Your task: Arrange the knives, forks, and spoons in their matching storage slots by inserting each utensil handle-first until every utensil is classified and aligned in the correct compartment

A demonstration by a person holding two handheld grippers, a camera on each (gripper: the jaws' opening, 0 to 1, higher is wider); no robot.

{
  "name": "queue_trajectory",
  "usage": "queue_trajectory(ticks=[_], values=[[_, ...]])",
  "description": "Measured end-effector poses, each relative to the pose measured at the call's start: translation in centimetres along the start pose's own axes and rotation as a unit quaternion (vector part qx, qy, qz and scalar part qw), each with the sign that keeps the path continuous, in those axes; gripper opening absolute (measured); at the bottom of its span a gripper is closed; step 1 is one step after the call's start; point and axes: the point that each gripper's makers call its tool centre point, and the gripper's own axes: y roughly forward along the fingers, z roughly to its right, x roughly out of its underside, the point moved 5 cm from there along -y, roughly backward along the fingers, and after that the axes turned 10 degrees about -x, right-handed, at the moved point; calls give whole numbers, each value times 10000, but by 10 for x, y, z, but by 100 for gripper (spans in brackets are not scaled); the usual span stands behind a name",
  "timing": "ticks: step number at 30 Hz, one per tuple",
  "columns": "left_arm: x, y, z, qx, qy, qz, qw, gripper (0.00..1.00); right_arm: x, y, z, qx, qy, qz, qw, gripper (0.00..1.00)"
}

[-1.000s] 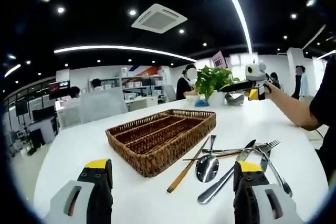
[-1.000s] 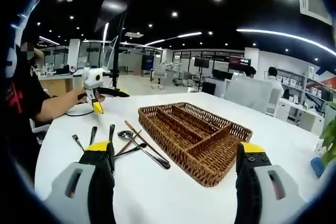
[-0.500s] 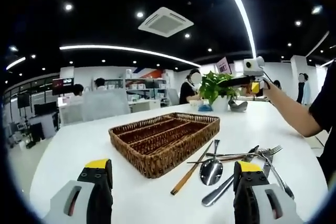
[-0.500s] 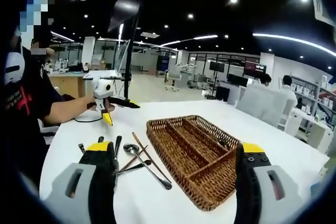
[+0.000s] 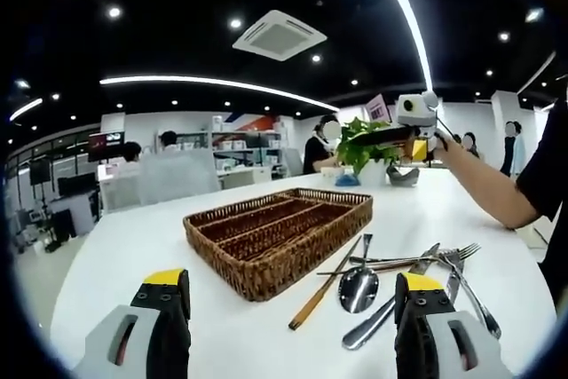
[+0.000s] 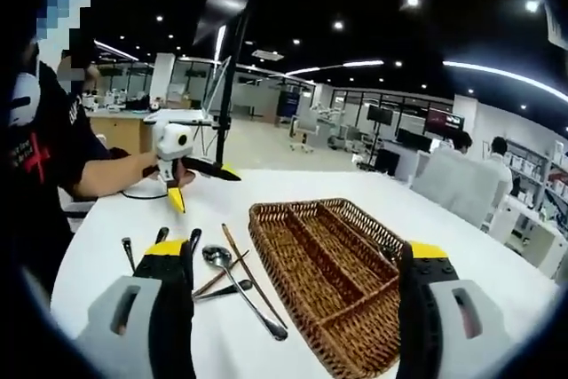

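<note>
1. The utensils [image 5: 399,265] lie loose in a small heap on the white table [image 5: 115,255], just beside the wicker tray [image 5: 277,232]. In the left gripper view you can make out a spoon [image 5: 358,281], a fork [image 5: 454,253], a knife-like piece and wooden chopsticks [image 5: 324,286] crossing one another. The right gripper view shows the same heap [image 6: 222,272] to the left of the tray [image 6: 333,264].
2. The tray has long slots side by side plus a short cross slot at one end. As far as you can see into them, nothing is in any slot, so I judge the sorting has not begun.
3. Your left gripper [image 5: 288,303] hovers over the table short of the tray, its jaws spread wide and holding nothing. The heap sits by its right jaw.
4. Your right gripper [image 6: 297,286] is held above the table with jaws wide apart and empty, and the tray's near corner lies between them.
5. Each gripper shows in the other's view, raised off the table in your hand: the right one [image 5: 415,126] and the left one [image 6: 173,153].
6. The step in hand is the first pick. Choose the utensil lying freest, probably the spoon or an outer fork.
7. Next, lower one gripper to it and close on the head end, so the handle is free to go into its slot first. The pieces overlap, so expect neighbours to shift as you lift.
</note>
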Motion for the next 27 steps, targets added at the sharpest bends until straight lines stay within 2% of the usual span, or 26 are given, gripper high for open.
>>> queue_trajectory(ticks=[6,9,11,13,16,21,27], values=[[2,1,-3,-39,-24,-29,10000,100,8,19,-4,-209,-21,-68,9998,96],[2,1,-2,-27,-11,-33,10000,100,13,29,-12,-488,-235,-107,9985,89],[2,2,-2,-20,-7,-26,10000,100,22,38,-21,-721,-434,-425,9955,85],[2,1,-3,-32,-11,-28,10000,100,28,47,-26,-836,-613,-465,9935,84],[2,1,-5,-54,-35,-32,10000,100,34,56,-29,-1027,-456,-528,9923,81],[2,2,-3,-19,40,-45,10000,100,43,69,-29,-1118,-343,-473,9920,76],[1,1,-4,-30,22,-26,10000,100,56,79,-28,-1139,-219,-611,9914,73]])
